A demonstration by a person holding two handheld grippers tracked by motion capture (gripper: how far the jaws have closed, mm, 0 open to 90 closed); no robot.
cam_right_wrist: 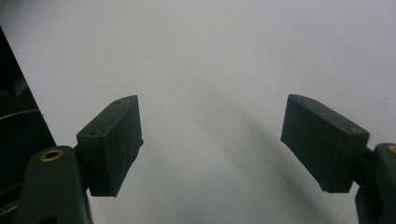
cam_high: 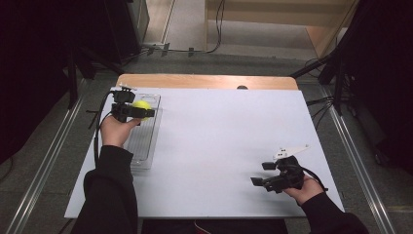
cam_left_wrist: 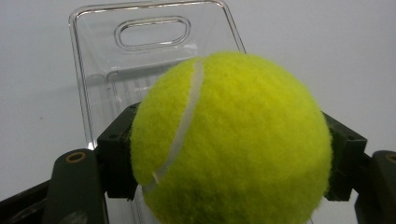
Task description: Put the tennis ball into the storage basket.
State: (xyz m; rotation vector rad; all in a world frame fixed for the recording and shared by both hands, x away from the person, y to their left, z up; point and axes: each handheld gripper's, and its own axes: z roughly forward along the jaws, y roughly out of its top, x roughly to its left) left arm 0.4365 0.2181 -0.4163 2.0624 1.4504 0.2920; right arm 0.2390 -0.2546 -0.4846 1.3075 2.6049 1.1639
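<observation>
A yellow-green tennis ball with a white seam sits between the two black jaws of my left gripper, which press on its sides. In the high view the left gripper holds the ball above the far end of a clear plastic tray at the table's left. The tray with its slotted handle lies just beyond the ball in the left gripper view. My right gripper rests near the front right of the table. Its jaws stand wide apart with nothing between them.
The table wears a white cover, with a bare wooden strip along its far edge. Dark stands and cables flank the table on both sides. A small dark spot sits at the far edge of the cover.
</observation>
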